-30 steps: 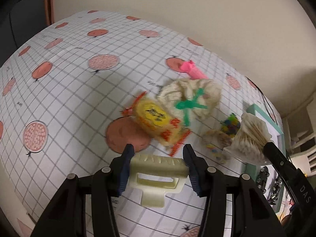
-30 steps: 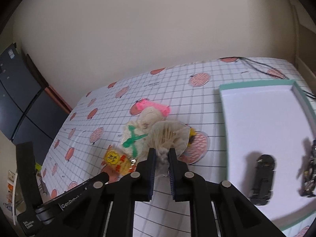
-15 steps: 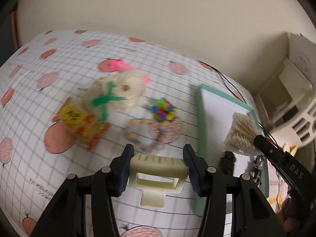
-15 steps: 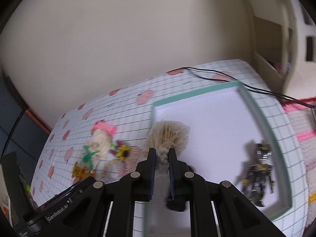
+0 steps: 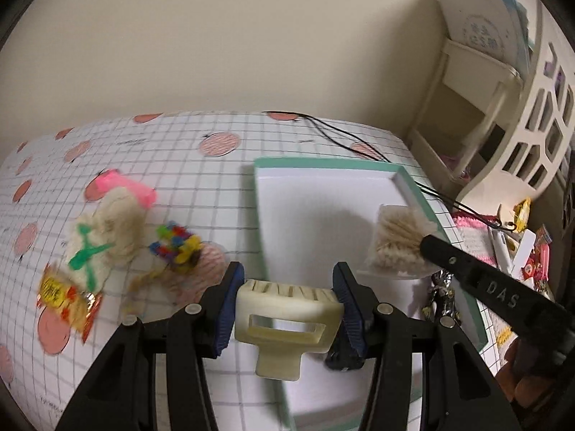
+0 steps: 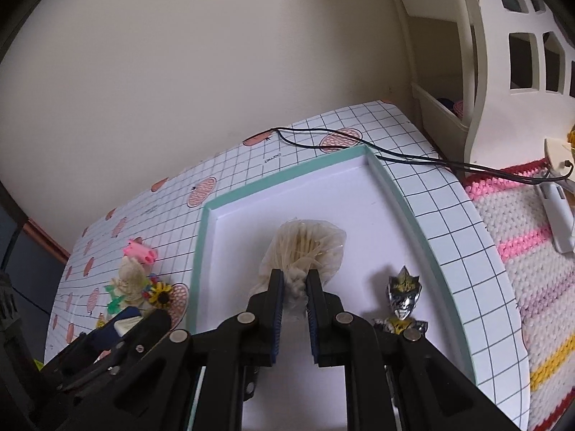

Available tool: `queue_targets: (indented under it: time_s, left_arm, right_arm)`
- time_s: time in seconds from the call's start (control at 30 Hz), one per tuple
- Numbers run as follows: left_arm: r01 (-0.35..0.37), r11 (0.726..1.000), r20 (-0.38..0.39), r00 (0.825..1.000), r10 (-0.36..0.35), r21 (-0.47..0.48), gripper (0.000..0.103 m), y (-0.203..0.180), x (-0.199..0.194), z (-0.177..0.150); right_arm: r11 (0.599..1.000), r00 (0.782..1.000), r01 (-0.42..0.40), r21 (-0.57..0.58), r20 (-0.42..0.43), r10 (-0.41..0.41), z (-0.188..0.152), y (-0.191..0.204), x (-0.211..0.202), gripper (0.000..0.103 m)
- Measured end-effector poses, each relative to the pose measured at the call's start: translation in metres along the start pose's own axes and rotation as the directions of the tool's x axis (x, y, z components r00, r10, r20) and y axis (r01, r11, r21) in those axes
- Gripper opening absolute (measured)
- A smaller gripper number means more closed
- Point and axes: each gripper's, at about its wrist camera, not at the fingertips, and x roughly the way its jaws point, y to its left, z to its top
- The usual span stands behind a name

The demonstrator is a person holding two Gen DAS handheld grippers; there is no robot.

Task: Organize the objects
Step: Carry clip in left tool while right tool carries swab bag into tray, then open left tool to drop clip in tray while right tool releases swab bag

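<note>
Cream hair clip [image 5: 287, 311] pinched in left claw [image 5: 287, 309], swab bag [image 6: 303, 256] in right claw [image 6: 295, 303], poised over tray [image 6: 395, 186] for dropping.

So the tray [image 6: 413, 212] sits on the right part of the tabletop [image 5: 222, 179], with a cable [image 6: 395, 158] running past its far corner. Inside it, a small figure [image 6: 402, 298] lies near the right rim. Over the tray's middle hangs a bag of cotton swabs [image 6: 305, 248], pinched in the right hand-held gripper [image 6: 294, 301]. Left of the tray there's a cluster of small stuff: a fluffy bundle [image 5: 115, 230], a snack packet [image 5: 64, 298] in front of it, and a beaded string [image 5: 176, 244] nearest the tray. The left hand-held gripper [image 5: 287, 309] grips a hair claw [image 5: 287, 316] over the tray's left edge.
</note>
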Motion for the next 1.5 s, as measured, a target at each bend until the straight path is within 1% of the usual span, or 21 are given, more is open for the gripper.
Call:
queue_targets:
  time_s: [0.07, 0.13, 0.23, 0.4, 0.53, 0.63, 0.77, 0.97, 1.0, 1.13, 1.27, 1.33, 1.43, 1.5]
  left_arm:
    - [0.006, 1.000, 0.008, 1.000, -0.006, 0.011, 0.053, -0.006, 0.005, 0.002]
    - [0.006, 1.000, 0.001, 1.000, -0.006, 0.014, 0.053, -0.008, 0.015, 0.004]
    - [0.005, 1.000, -0.012, 1.000, -0.005, -0.005, 0.053, -0.007, 0.030, 0.006]
    - [0.003, 1.000, -0.003, 1.000, -0.003, -0.023, 0.053, -0.003, 0.042, 0.006]
    - [-0.002, 1.000, -0.001, 1.000, 0.002, -0.024, 0.053, -0.004, 0.051, 0.008]
    - [0.006, 0.999, 0.006, 1.000, -0.006, -0.035, 0.053, -0.004, 0.052, 0.009]
    - [0.043, 0.998, -0.001, 0.999, -0.043, -0.046, 0.053, -0.007, 0.054, 0.010]
    - [0.040, 0.998, -0.026, 0.999, -0.041, -0.045, 0.053, -0.013, 0.058, 0.006]
    - [0.038, 0.997, -0.018, 0.999, -0.039, -0.069, 0.053, -0.013, 0.058, 0.006]
    - [0.049, 0.995, -0.026, 0.998, -0.052, -0.088, 0.053, -0.011, 0.055, 0.005]
    - [0.042, 0.994, -0.036, 0.998, -0.046, -0.097, 0.053, -0.008, 0.053, 0.004]
    - [0.042, 0.993, -0.034, 0.998, -0.046, -0.108, 0.053, -0.006, 0.051, 0.004]
    - [0.038, 0.992, -0.024, 0.999, -0.041, -0.120, 0.053, -0.004, 0.047, 0.004]
    - [0.031, 0.992, -0.017, 0.999, -0.034, -0.124, 0.053, -0.002, 0.044, 0.004]
  right_arm:
    - [1.000, 1.000, 0.000, 0.009, -0.005, 0.000, 0.001, -0.004, 0.004, 0.014]
    - [1.000, 1.000, 0.007, 0.013, -0.006, -0.007, 0.002, -0.007, 0.009, 0.014]
    - [1.000, 1.000, 0.018, 0.015, -0.014, -0.017, 0.004, -0.012, 0.017, 0.014]
    - [0.999, 0.999, 0.026, 0.025, -0.022, -0.025, 0.008, -0.019, 0.030, 0.014]
    - [0.999, 1.000, 0.006, 0.047, -0.019, -0.005, 0.009, -0.023, 0.036, 0.014]
    - [0.999, 1.000, 0.004, 0.046, -0.025, -0.003, 0.009, -0.022, 0.041, 0.014]
    - [0.999, 1.000, -0.001, 0.052, -0.027, 0.003, 0.008, -0.021, 0.044, 0.014]
    - [0.999, 0.999, -0.003, 0.054, -0.036, 0.005, 0.008, -0.022, 0.045, 0.018]
    - [0.998, 0.999, -0.003, 0.058, -0.038, 0.005, 0.007, -0.023, 0.045, 0.018]
    - [0.998, 0.999, -0.006, 0.063, -0.043, 0.009, 0.006, -0.024, 0.045, 0.018]
    - [0.998, 0.999, 0.005, 0.058, -0.047, -0.002, 0.005, -0.025, 0.044, 0.019]
    - [0.998, 0.999, 0.003, 0.055, -0.045, -0.001, 0.005, -0.024, 0.043, 0.020]
    - [0.999, 0.999, 0.006, 0.046, -0.046, -0.004, 0.004, -0.023, 0.041, 0.027]
    - [0.999, 0.999, 0.013, 0.043, -0.045, -0.011, 0.004, -0.023, 0.039, 0.027]
